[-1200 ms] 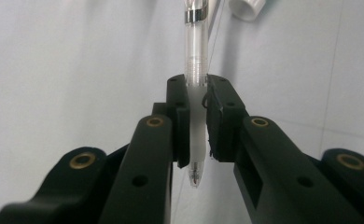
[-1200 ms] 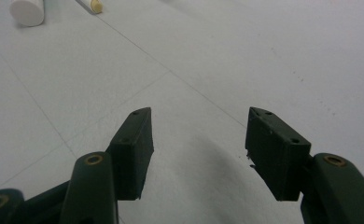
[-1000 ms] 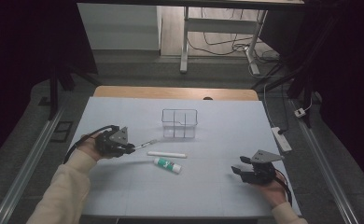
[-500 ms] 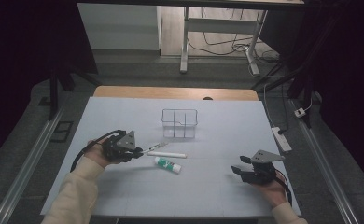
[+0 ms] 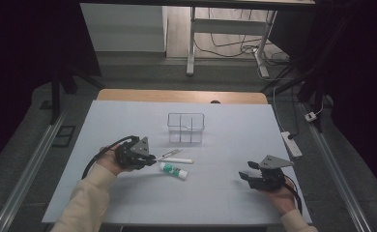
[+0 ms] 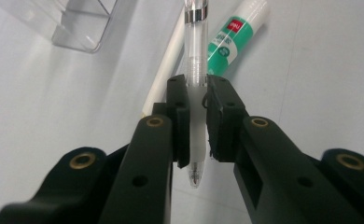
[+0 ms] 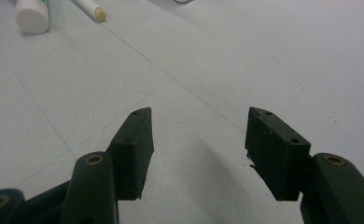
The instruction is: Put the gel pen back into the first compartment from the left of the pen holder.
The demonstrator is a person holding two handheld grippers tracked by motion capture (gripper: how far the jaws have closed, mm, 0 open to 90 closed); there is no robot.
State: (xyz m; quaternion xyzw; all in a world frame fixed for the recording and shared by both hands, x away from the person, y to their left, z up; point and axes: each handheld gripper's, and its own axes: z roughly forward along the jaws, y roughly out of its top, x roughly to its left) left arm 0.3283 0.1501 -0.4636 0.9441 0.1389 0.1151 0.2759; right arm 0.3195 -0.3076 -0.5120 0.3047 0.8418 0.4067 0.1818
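Left gripper point(image 5: 148, 158), forearm angled in from 7 o'clock, clamps a clear pen point(image 6: 195, 70) low over the counter point(image 5: 225, 193), just beside the glue stick point(image 5: 173, 170). Right gripper point(image 7: 199, 154) rests at 4 o'clock, jaws wide, nothing between them.

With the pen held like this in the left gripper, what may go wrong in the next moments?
The left gripper pinches the clear pen near its tip, so the long free end may swing or slip. That end lies close to the white stick and the glue stick, and could knock them. The clear organizer is light and may shift if the pen bumps its rim.
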